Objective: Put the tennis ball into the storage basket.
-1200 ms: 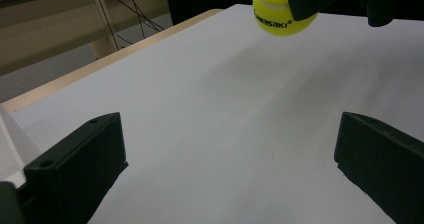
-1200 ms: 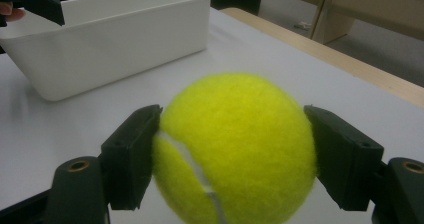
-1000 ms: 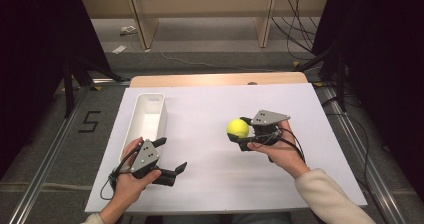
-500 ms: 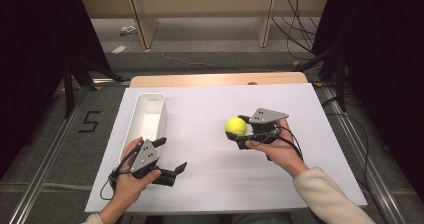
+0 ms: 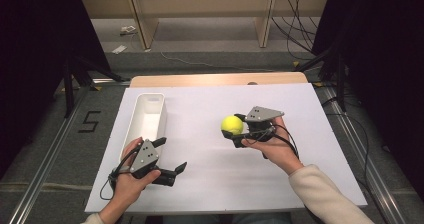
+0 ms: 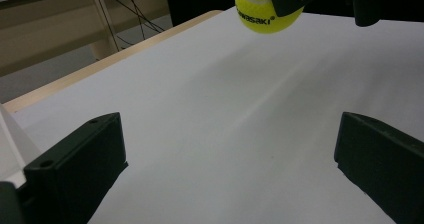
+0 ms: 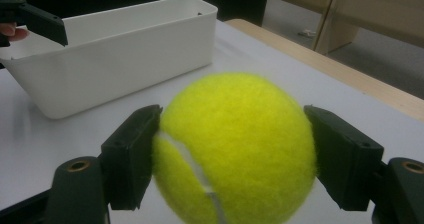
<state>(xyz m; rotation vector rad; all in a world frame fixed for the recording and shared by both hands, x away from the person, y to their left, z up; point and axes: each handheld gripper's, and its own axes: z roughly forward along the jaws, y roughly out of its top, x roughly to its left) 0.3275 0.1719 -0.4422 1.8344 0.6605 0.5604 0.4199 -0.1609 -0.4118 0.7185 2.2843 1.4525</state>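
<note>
Yellow ball (image 5: 232, 124) sits clamped in my right gripper (image 5: 239, 130), lifted clear of the table (image 5: 210, 184) to carry toward the bin (image 5: 146, 115), while my left gripper (image 5: 172, 156) waits open.

Fuzzy felt tennis ball (image 7: 235, 149), smooth matt plastic white bin (image 7: 120, 59), matt white table cover (image 5: 210, 184).
</note>
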